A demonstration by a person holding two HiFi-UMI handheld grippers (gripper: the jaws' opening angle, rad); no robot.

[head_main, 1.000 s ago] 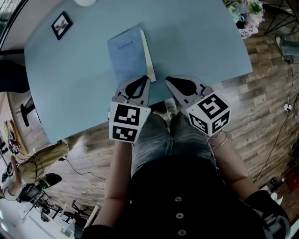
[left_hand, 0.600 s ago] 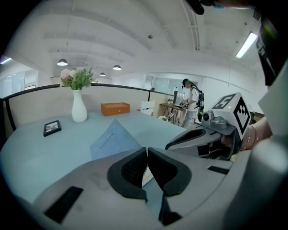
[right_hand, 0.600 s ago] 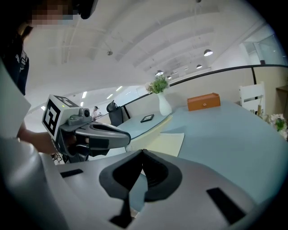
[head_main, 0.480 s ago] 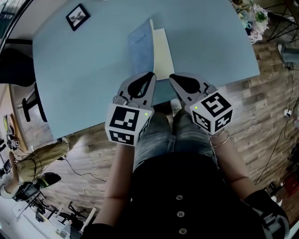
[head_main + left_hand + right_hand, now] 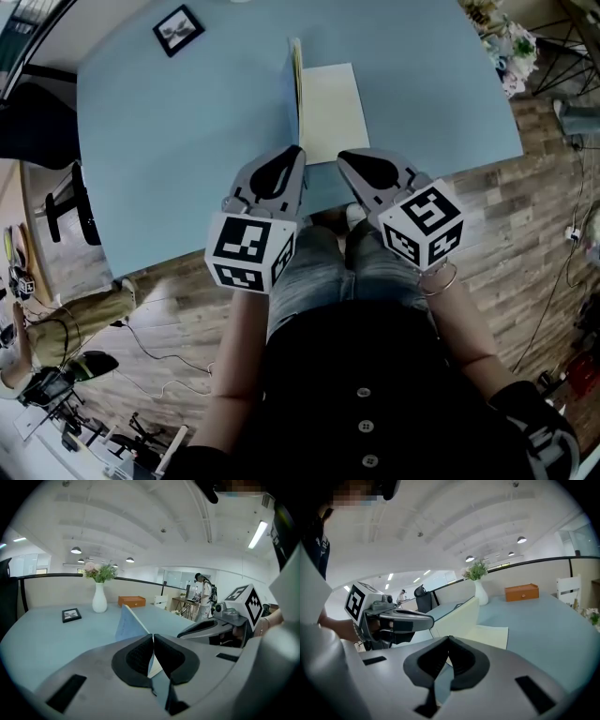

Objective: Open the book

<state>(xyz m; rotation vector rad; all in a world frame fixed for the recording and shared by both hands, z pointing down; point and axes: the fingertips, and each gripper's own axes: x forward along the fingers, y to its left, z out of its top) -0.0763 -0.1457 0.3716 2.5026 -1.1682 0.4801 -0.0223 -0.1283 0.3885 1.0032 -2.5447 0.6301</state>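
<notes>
Book [image 5: 326, 112] lies at the table's [image 5: 169, 159] near edge, its cover [image 5: 294, 89] upright, pinched by the left gripper [image 5: 299, 150]. Right gripper [image 5: 340, 156] is just beside, jaws pressed together, empty. Frame [image 5: 178, 29], vase [image 5: 99, 598] and box [image 5: 131, 601] stand well beyond.

office, ceiling lamps [image 5: 76, 550], office chair [image 5: 423, 594]

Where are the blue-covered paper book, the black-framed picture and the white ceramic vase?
Blue-covered paper book [image 5: 328, 111], head view: on its exposed cream page.
Black-framed picture [image 5: 178, 30], head view: middle of the frame.
White ceramic vase [image 5: 99, 603], left gripper view: on its rounded body.
</notes>
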